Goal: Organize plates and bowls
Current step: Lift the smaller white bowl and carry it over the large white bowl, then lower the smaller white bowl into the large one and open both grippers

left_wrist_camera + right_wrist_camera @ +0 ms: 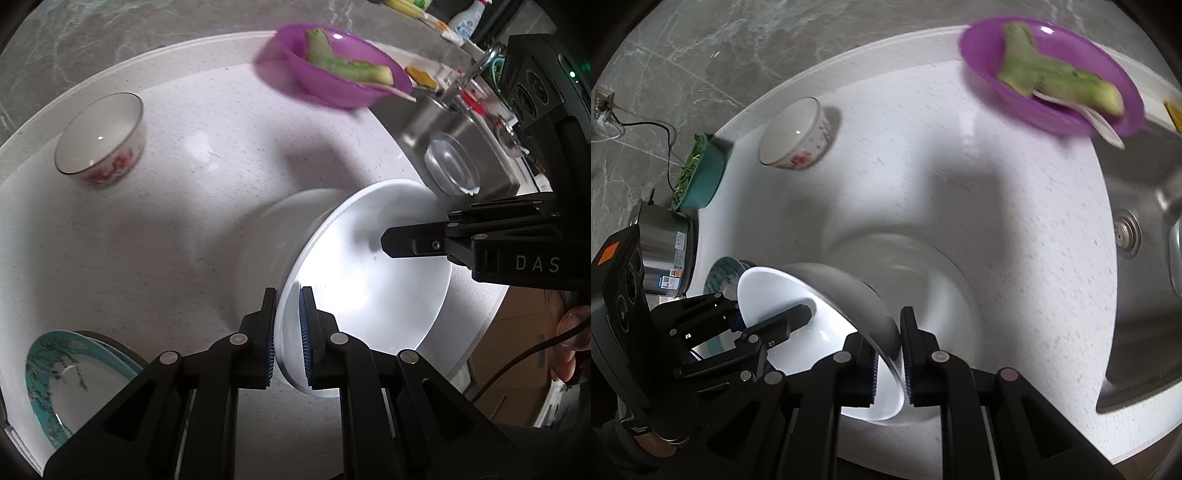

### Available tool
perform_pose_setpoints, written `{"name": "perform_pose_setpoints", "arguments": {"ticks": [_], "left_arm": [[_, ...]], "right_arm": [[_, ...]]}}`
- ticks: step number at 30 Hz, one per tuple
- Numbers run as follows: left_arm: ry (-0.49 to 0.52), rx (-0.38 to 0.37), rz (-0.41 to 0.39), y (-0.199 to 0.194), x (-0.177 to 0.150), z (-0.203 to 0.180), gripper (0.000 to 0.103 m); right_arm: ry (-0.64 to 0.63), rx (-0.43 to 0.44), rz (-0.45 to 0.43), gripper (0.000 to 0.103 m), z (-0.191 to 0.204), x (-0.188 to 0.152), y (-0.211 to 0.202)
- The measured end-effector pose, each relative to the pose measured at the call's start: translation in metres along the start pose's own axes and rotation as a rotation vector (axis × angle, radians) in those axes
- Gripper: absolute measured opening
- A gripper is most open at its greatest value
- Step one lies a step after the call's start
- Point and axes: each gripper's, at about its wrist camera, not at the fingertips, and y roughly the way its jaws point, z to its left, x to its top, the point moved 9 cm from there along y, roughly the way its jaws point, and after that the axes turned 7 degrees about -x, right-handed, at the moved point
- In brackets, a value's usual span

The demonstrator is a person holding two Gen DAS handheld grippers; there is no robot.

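Over the white counter (177, 229) I hold the white bowl (369, 288) aloft, left gripper (288, 336) and right gripper (890, 354) each pinching opposite rims. I should keep both clamps firm and level, then lower it gently, probably beside the floral bowl (103, 144).

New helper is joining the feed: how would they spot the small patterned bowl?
On the white counter, look near the back edge, far from the steel sink. The small bowl stands alone there, upright and empty; red flowers on its outside distinguish it from the purple bowl.
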Motion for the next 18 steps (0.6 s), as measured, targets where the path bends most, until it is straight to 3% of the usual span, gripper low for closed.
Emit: {"name": "perform_pose_setpoints", "arguments": {"ticks": [14,18], "left_arm": [[-0.032,0.031,0.051,0.039,-0.01,0.005,0.01],[-0.035,0.057,0.049,0.044,-0.008,0.011,0.014]], "right_arm": [[-0.017,-0.007,0.06,0.014,-0.022,-0.011,0.029],[-0.035,-0.018,0.072,0.014,-0.021,-0.008,0.037]]}}
